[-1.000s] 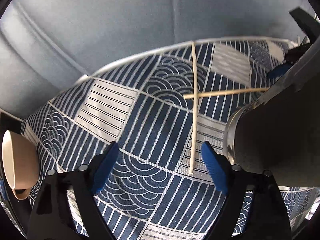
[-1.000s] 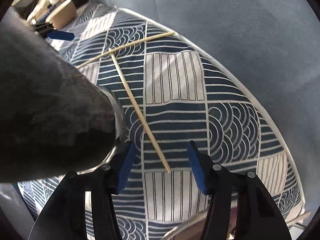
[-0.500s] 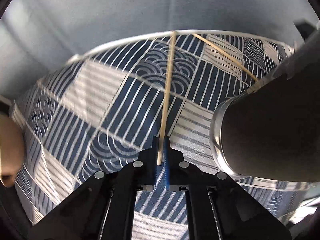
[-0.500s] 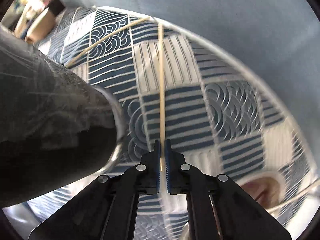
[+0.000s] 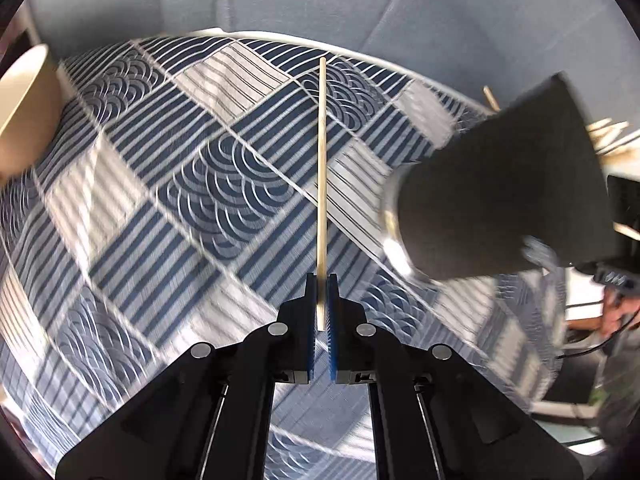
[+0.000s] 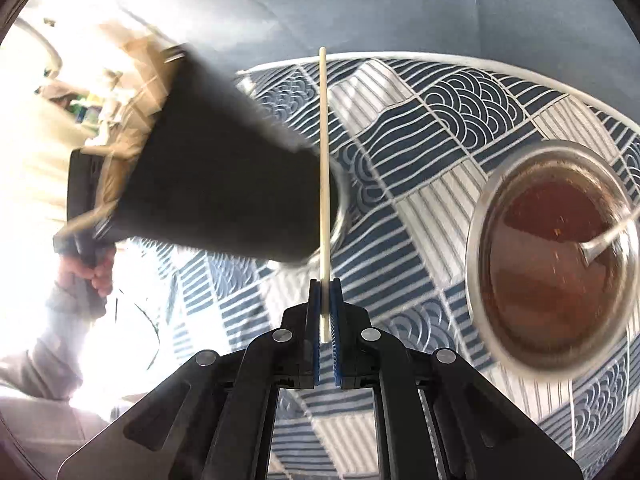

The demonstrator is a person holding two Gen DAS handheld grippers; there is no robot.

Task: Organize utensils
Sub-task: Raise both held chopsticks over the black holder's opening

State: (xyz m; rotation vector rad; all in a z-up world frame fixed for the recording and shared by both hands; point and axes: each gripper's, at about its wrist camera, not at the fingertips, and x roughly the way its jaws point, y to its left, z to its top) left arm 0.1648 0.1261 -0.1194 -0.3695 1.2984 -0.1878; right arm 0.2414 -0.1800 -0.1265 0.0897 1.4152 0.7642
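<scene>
My left gripper (image 5: 321,300) is shut on a pale wooden chopstick (image 5: 322,168) that points straight ahead, lifted above the blue-and-white patterned cloth (image 5: 192,184). My right gripper (image 6: 325,304) is shut on a second chopstick (image 6: 325,160), also pointing forward and lifted off the cloth. A tall dark utensil holder (image 5: 500,200) with a metal base stands to the right in the left wrist view and to the left in the right wrist view (image 6: 224,184); the tops of more wooden sticks (image 5: 608,132) show at its mouth.
A beige bowl (image 5: 24,108) sits at the cloth's left edge. A metal bowl of brown liquid (image 6: 556,252) with a utensil in it stands at the right. The other gripper and the hand holding it (image 6: 88,272) show at left. A grey backrest lies beyond the table.
Both grippers closed on the crossed chopsticks and lifted them off the cloth. Both views have since swung, bringing the holder's mouth and the brown bowl into sight.
</scene>
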